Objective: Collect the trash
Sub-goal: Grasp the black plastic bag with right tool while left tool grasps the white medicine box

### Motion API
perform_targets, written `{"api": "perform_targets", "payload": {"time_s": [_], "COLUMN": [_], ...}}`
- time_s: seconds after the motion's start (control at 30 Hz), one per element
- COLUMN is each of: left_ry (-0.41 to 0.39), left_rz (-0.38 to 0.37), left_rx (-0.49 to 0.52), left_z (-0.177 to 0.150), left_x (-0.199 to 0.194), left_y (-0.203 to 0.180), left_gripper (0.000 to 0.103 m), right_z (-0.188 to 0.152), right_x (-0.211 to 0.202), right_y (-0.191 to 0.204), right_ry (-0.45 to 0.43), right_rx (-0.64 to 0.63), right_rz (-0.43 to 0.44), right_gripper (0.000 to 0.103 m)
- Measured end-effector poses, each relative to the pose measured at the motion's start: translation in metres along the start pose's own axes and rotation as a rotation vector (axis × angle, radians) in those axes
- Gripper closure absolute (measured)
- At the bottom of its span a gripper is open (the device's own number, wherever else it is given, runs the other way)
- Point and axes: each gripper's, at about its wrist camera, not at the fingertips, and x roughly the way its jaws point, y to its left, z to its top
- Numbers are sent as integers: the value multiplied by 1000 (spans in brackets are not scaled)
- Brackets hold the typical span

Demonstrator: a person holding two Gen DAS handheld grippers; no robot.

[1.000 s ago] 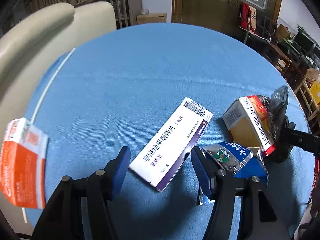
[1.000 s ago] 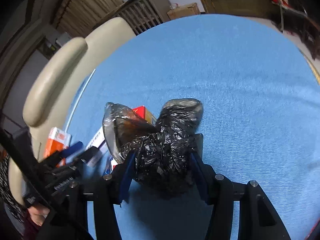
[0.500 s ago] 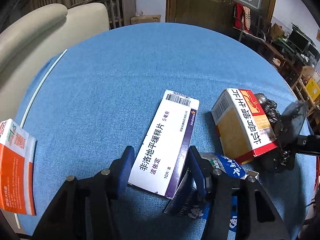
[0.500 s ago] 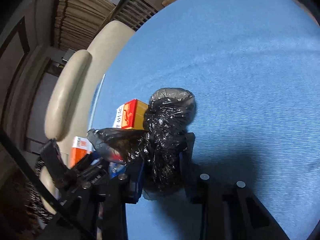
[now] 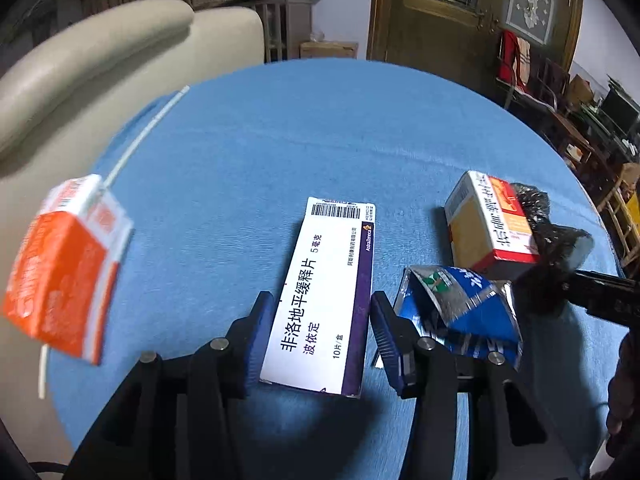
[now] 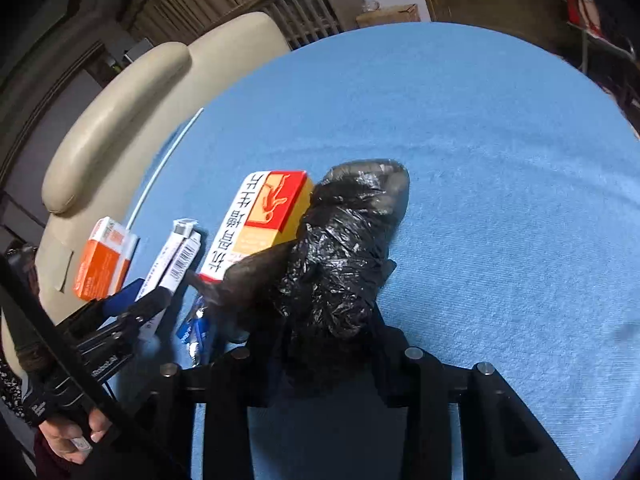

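The left tool [image 5: 320, 320] is closing around the near end of a flat white-and-purple cardboard medicine box [image 5: 324, 300] lying on the blue-clothed table [image 5: 320, 140], the pads not yet seen pressing. The right tool [image 6: 328, 344] is clamped on a crumpled black plastic bag [image 6: 344, 256], beside a red-and-yellow carton [image 6: 264, 216].

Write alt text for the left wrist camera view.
The left tool is closing around a white and purple medicine box on a blue tablecloth. An orange carton lies left; a blue foil wrapper lies right.
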Motion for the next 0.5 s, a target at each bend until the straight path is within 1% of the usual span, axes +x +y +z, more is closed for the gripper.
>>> {"api": "perform_targets", "payload": {"time_s": [0.07, 0.27, 0.37, 0.5], "left_ry": [-22, -88, -114, -152], "left_rz": [7, 5, -8, -3], "left_rx": [-1, 17, 16, 34], "left_z": [-6, -19, -25, -33], "left_x": [-13, -53, -73, -98], "left_y": [-3, -16, -26, -44], "left_gripper": [52, 52, 52, 52], "right_z": [-3, -26, -41, -66], "right_x": [-5, -43, -67, -104], "right_y": [-1, -9, -11, -16], "right_ry": [-13, -71, -103, -148], "right_rx": [-2, -32, -44, -49], "right_rz": [1, 13, 20, 28], "right_gripper": [70, 70, 70, 70]}}
